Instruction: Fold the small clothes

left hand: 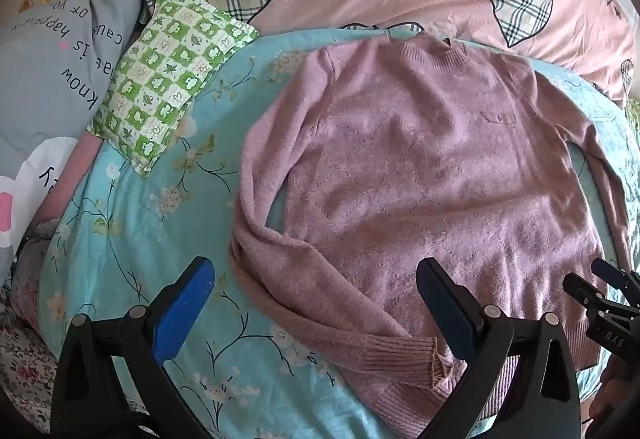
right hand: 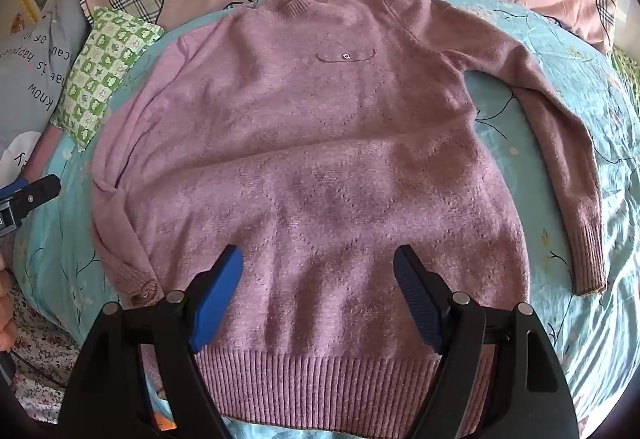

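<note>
A pink knit sweater point(right hand: 312, 159) lies flat, face up, on a bed's blue floral sheet point(left hand: 132, 239), directly ahead of both tools. The right hand-held gripper point(right hand: 318, 299) hovers open above the ribbed hem point(right hand: 312, 387). The left hand-held gripper point(left hand: 316, 311), jaws spread wide and empty, hangs over the near sleeve cuff point(left hand: 416, 355). A green checked pillow point(left hand: 168, 75) sits beyond, to its left.

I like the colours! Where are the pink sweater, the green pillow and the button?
pink sweater point(right hand: 320, 179), right wrist view, chest middle.
green pillow point(left hand: 168, 71), left wrist view, centre.
button point(right hand: 345, 56), right wrist view, pocket edge.
</note>
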